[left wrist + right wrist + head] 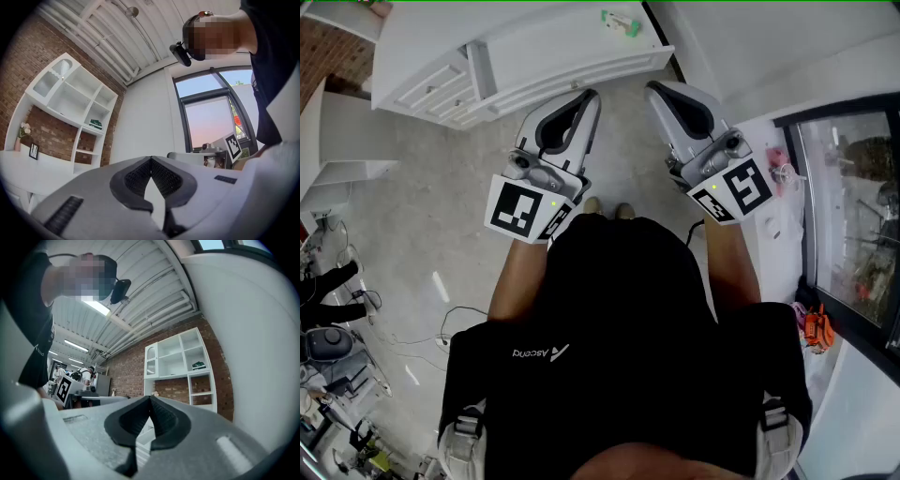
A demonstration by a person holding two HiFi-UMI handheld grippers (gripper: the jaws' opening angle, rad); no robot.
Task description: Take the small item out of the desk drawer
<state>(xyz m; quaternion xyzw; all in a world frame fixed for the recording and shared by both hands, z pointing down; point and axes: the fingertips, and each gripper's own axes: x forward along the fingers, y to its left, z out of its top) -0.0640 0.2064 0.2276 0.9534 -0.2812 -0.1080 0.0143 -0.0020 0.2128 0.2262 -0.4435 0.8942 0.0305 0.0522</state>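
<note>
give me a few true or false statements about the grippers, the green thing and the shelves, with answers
1. The left gripper and the right gripper both have their jaws shut with nothing between them. True.
2. The left gripper holds the small green item. False: the item lies on the white desk, apart from both grippers.
3. The white shelf unit stands against a brick wall. True.
4. Both grippers are reaching into a drawer. False: they are held over the floor, short of the desk.
</note>
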